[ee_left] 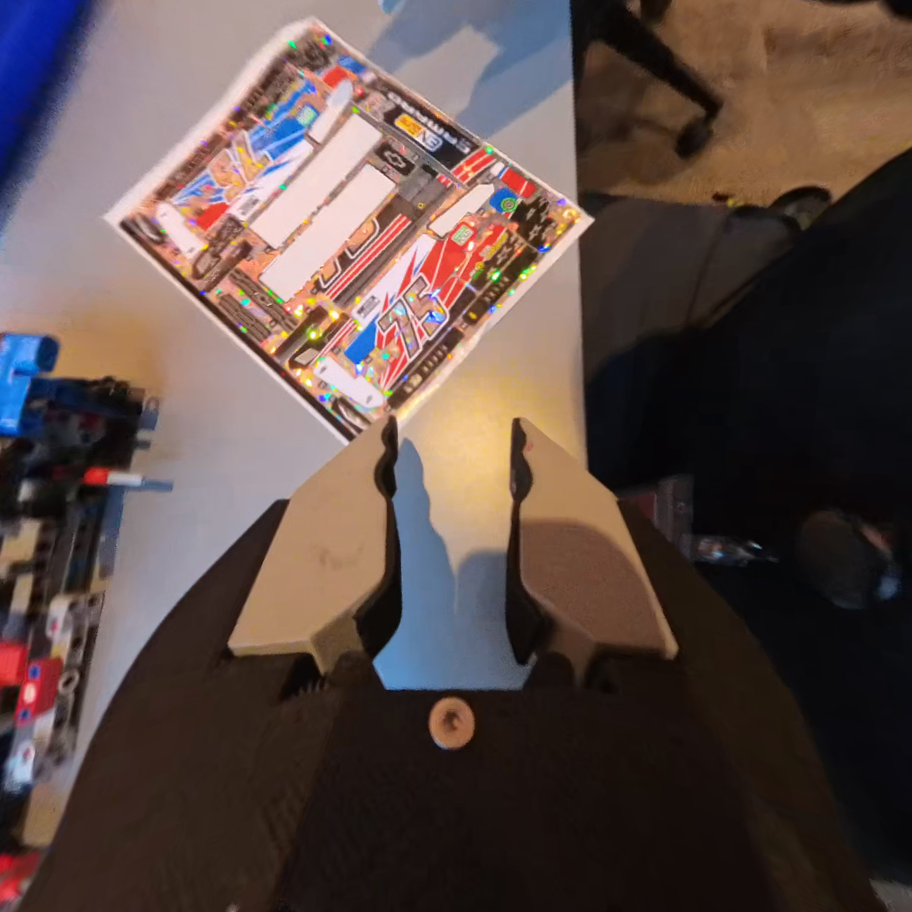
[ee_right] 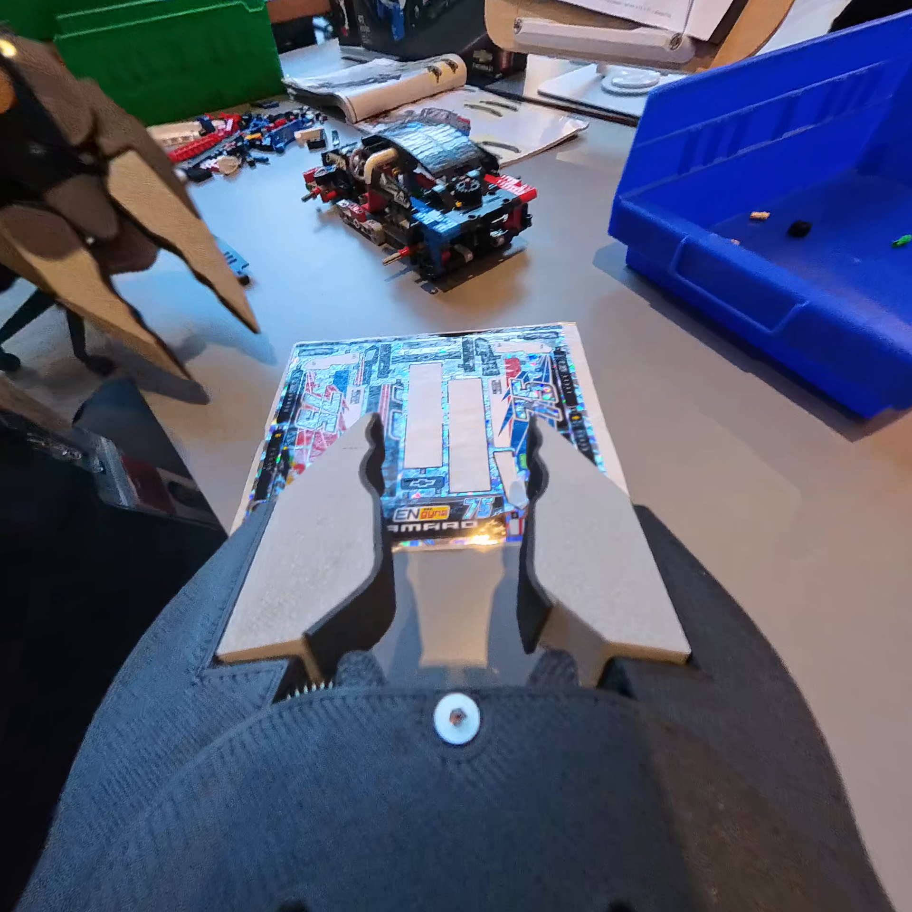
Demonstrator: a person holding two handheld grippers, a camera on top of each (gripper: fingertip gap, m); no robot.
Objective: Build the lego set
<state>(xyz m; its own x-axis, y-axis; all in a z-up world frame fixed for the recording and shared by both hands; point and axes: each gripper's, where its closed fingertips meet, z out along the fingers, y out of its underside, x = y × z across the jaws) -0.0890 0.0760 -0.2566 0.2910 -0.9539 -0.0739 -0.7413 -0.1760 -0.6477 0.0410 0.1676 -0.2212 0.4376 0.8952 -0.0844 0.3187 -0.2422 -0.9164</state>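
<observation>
Right wrist view, right gripper (ee_right: pixel 453 434) jaws apart over sticker sheet (ee_right: pixel 434 395) near table edge

Lego car (ee_left: pixel 54 567) blurred, cut by left edge; blue bin (ee_right: pixel 770 207) cropped right.

- My tongs (ee_right: pixel 451 432): tan fingers, black inner pads.
- Sticker sheet (ee_right: pixel 434 429): glittery holographic, with red, blue, white and black shapes.
- Lego car (ee_right: pixel 419 202): black, blue and red.
- Bin (ee_right: pixel 760 237): bright blue.
- Crate (ee_right: pixel 168 59): green.
- Bench (ee_right: pixel 691 518): pale grey.
</observation>
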